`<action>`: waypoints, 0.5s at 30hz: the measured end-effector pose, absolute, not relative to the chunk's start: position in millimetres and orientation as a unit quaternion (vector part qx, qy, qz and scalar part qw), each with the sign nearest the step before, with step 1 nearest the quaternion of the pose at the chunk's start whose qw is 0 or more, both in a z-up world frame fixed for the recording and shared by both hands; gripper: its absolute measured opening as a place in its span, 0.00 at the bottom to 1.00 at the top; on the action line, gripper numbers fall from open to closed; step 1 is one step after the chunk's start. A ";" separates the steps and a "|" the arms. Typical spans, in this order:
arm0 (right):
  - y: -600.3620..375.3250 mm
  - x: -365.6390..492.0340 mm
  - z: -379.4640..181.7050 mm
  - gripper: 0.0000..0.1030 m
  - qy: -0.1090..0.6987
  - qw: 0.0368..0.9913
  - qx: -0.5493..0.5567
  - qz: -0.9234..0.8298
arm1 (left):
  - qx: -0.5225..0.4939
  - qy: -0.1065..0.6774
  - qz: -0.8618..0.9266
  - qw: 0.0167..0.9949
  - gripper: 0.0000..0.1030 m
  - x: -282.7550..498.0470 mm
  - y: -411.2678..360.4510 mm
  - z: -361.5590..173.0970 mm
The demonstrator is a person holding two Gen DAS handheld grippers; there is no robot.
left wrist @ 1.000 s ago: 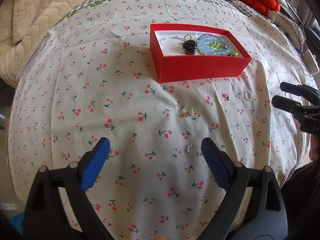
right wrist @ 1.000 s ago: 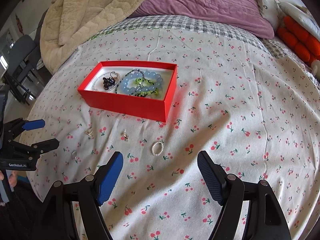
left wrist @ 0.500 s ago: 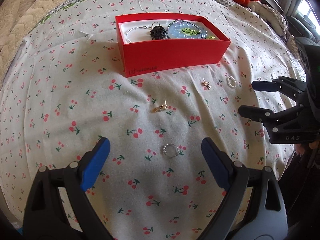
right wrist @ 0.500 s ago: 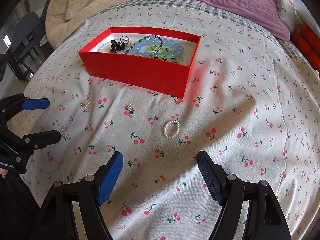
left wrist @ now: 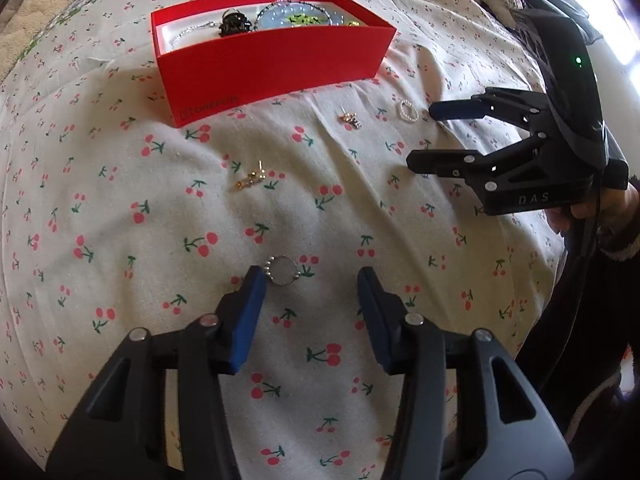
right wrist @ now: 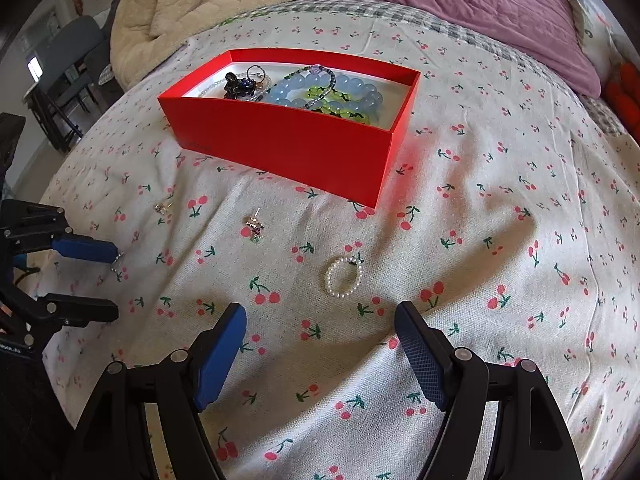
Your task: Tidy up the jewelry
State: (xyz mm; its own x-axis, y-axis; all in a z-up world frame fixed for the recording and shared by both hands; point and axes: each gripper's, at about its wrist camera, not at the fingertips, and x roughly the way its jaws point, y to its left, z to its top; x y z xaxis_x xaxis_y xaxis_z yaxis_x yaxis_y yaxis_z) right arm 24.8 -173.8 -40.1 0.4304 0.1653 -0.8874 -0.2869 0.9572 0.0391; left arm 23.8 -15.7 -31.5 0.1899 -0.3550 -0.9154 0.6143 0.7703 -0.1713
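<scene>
Moved closer with left tool [left wrist: 308, 276], half open beside silver ring [left wrist: 283, 270], holding nothing; right tool [right wrist: 320, 316] wide open, empty; four pieces left outside red box [right wrist: 304, 148].

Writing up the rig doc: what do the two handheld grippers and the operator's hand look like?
Both are black plastic linkage frames with silver pivot pins and blue finger pads. The right gripper carries white "DAS" lettering, a green LED on its black body, and a black cable running down. The operator's hand wears a dark sleeve with a fuzzy grey cuff. The left gripper looks the same build.
</scene>
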 end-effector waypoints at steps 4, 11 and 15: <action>-174.0 25.0 -43.6 0.75 0.504 0.848 -0.074 0.146 | 0.112 0.555 -0.315 0.762 0.40 27.4 -13.5 -32.4; -180.0 31.1 -43.0 0.61 0.502 0.850 -0.065 0.143 | 0.124 0.552 -0.307 0.765 0.38 28.2 -13.0 -32.5; -185.8 32.2 -41.3 0.52 0.502 0.852 -0.056 0.136 | 0.135 0.547 -0.309 0.766 0.38 27.5 -12.8 -32.9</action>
